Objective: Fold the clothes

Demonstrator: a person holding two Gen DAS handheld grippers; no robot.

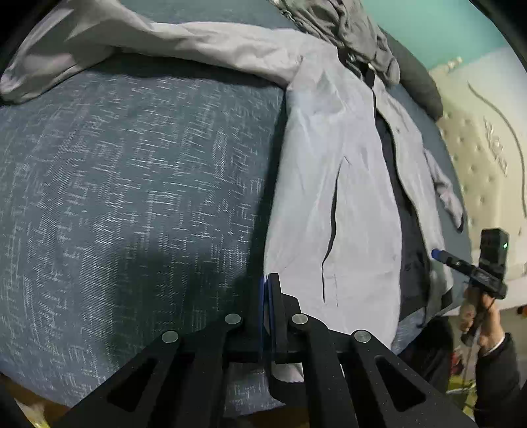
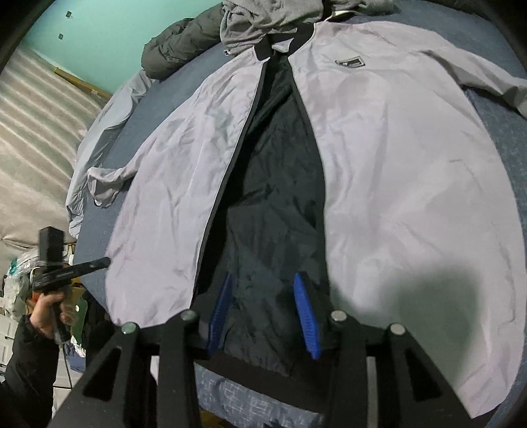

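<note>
A light grey jacket (image 2: 395, 184) with a black lining (image 2: 276, 204) lies open, front up, on the blue bed cover (image 1: 131, 184). Its collar points to the far side and its sleeves spread out left and right. My left gripper (image 1: 268, 289) is shut at the jacket's (image 1: 329, 197) bottom corner; whether cloth is pinched I cannot tell. My right gripper (image 2: 263, 289) is open, its blue pads over the black lining near the hem. The left view shows the right gripper (image 1: 436, 253) by the other hem corner. The right view shows the left gripper (image 2: 105, 261) at the jacket's edge.
A pile of dark grey clothes (image 2: 263, 19) lies beyond the collar, with a dark pillow (image 2: 178, 46) beside it. A quilted mattress (image 1: 477, 158) leans against the turquoise wall (image 2: 108, 36). The bed's near edge runs below the hem.
</note>
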